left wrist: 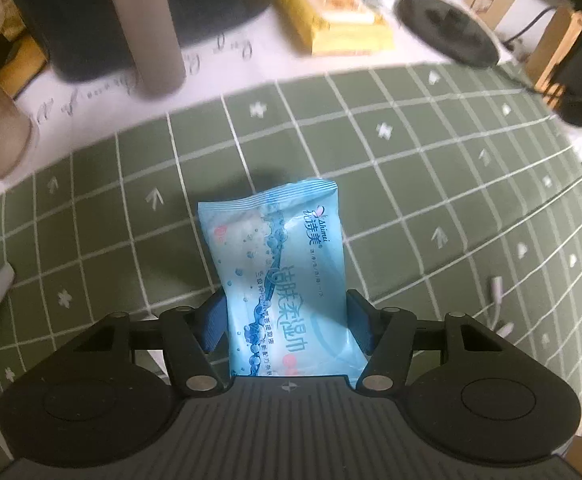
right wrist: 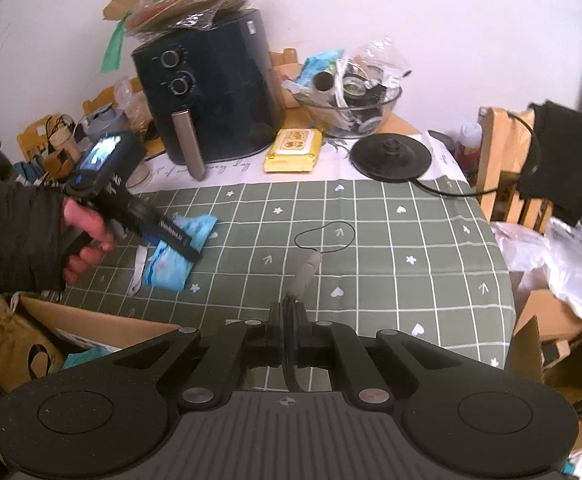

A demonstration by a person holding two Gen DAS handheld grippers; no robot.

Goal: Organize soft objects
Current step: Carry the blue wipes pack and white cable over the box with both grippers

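Left gripper [left wrist: 287, 320] pinches the blue wipes pack [left wrist: 281, 272] by its long sides above the table's [left wrist: 431, 200] left edge; right gripper [right wrist: 287, 340] is pressed together on a cord; pack looks light, squashy, slippery, best held mid-body.

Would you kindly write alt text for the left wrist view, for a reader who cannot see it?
A blue wet-wipes packet sits gripped between the jaws of the left gripper, above a green gridded tablecloth. Behind, blurred, stand a black air fryer, a yellow wipes pack and a round black kettle base.
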